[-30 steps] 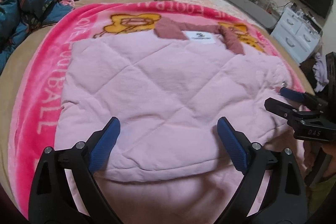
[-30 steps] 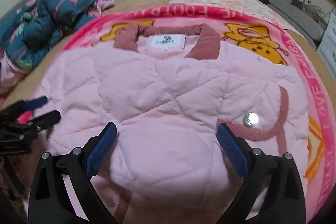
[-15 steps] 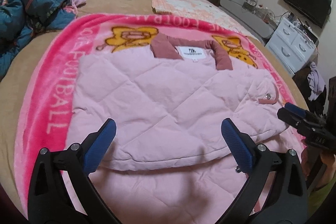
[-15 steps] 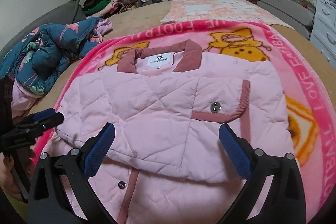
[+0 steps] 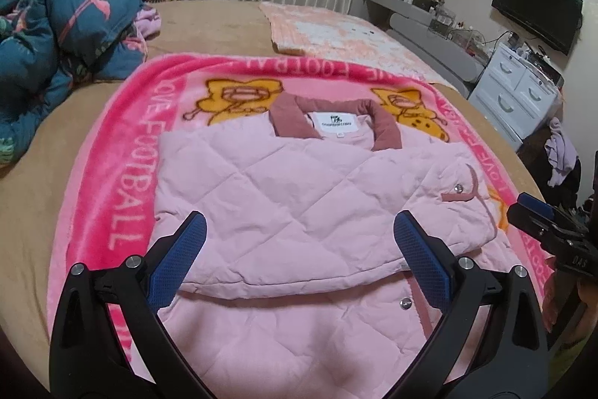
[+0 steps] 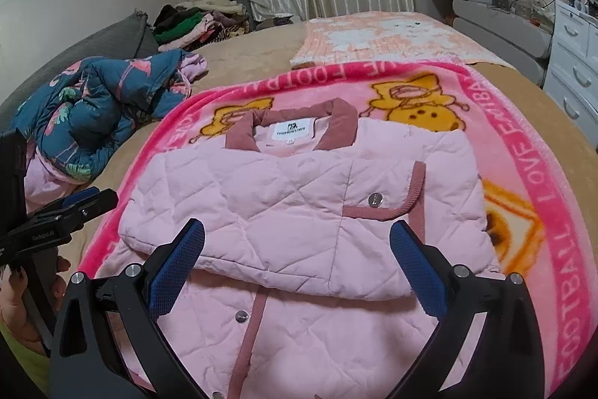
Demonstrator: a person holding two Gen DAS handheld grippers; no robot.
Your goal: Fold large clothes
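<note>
Left wrist: left tool point(image 5: 299, 249) spread wide above folded pink jacket point(image 5: 299, 197).

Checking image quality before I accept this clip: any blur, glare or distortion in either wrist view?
Left wrist view: sharp, strong fisheye bend, dark corners, soft indoor light on the pink quilted jacket. Right wrist view: equally sharp; only small glints on the snap button.

One pink quilted jacket point(image 5: 299, 197) lay on one pink blanket point(image 5: 123, 152) spread over the bed point(image 5: 33, 212). Two grippers were present: the left gripper point(image 5: 299, 249) and the right gripper point(image 6: 297, 253), each with two blue pads. Three metal snaps showed on the jacket. Two yellow cartoon figures were printed near the blanket's far edge.
</note>
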